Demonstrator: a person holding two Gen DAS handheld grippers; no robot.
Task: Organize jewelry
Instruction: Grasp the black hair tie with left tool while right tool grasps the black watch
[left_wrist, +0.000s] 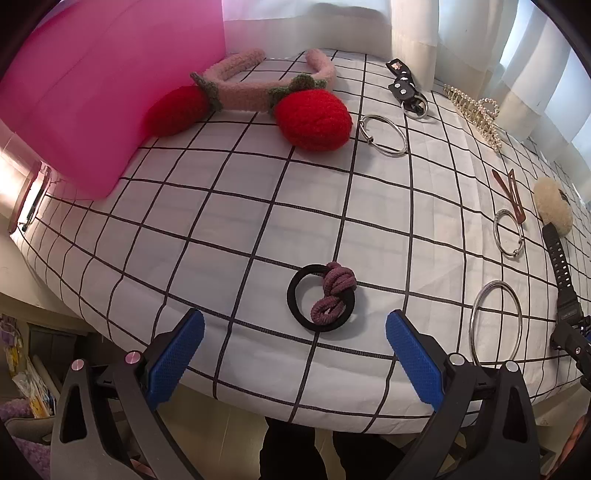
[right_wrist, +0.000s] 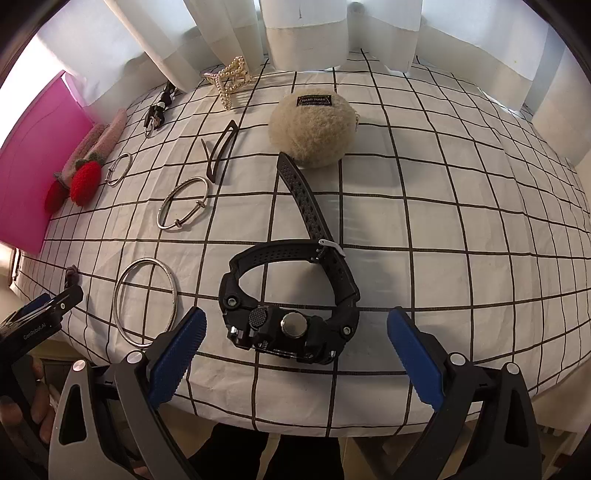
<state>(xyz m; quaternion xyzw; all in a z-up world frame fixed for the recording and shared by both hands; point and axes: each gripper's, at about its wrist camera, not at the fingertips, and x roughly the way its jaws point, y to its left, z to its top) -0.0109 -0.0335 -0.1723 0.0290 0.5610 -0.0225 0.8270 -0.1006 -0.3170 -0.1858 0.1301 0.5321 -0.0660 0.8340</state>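
Black watch (right_wrist: 291, 291) lies on its side, strap buckled; silver bangles (right_wrist: 146, 301) beside it; black and mauve hair ties (left_wrist: 323, 297) knotted together on the checked cloth (left_wrist: 221, 221)

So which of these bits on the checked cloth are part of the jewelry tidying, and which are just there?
Part of the job:
- black rubber-strapped watch
- three silver metal bangles, e.g.
- black hair tie knotted with a mauve one
- pearl-studded gold hair claw clip
- brown snap hair clips
- pink fuzzy strawberry headband
- pink plastic bin

Just there:
- white curtains
- checked tablecloth
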